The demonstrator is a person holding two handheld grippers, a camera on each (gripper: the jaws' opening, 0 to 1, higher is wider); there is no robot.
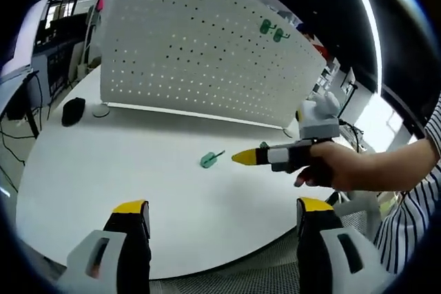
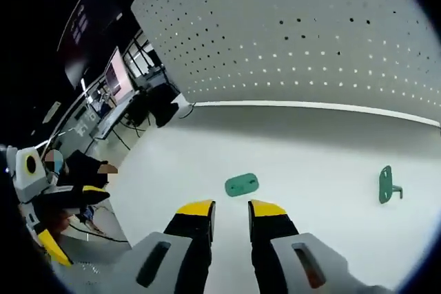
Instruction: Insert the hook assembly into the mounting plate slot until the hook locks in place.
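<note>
A white pegboard [image 1: 207,53] stands upright at the back of the white bench [image 1: 138,177], two green hooks [image 1: 271,30] already hanging on it. One loose green hook [image 1: 211,160] lies on the bench, clear of everything. The right gripper [image 1: 241,158], held level in a hand [image 1: 337,166], reaches toward it, jaws narrow and empty. The left gripper [image 1: 224,222] hangs back, jaws wide apart.

In the right gripper view, a second green hook [image 2: 387,185] lies off to the side.

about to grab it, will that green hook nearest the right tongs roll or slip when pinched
The green hook looks small and flat-backed, so probably light, and it should slide rather than roll on the smooth white table. It looks like stiff plastic, likely rigid when the right tongs pinch it.
</note>
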